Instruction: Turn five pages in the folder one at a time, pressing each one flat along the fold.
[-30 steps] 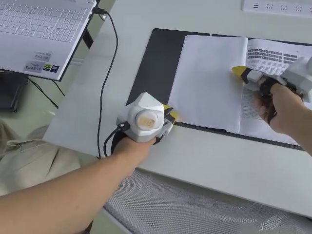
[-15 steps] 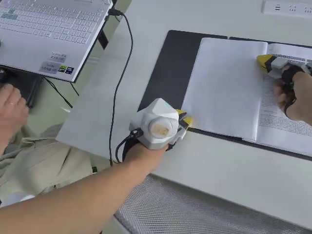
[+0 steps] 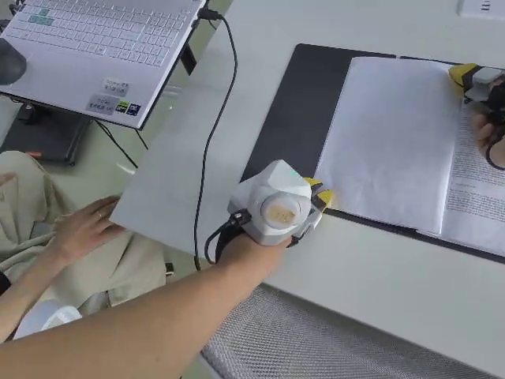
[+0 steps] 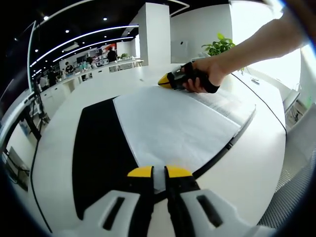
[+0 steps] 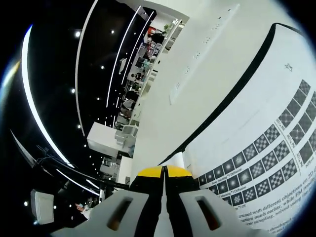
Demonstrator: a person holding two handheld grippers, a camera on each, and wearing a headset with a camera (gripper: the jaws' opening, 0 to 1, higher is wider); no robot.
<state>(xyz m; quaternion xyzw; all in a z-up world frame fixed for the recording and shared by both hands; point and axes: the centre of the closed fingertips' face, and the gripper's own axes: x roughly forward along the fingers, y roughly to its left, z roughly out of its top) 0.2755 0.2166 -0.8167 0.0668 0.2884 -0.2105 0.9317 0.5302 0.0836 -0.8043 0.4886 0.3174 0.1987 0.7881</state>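
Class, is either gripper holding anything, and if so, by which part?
The right gripper is shut on nothing. The left gripper sits at the near corner of the blank page; whether its fingers pinch that corner cannot be told.

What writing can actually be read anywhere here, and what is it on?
"trained with different": the start of a caption line below the checkered figures on the printed page, seen in the right gripper view; the lines around it are too small to read.
Laptop stickers: too blurred to read.
Laptop keys: too small to read.
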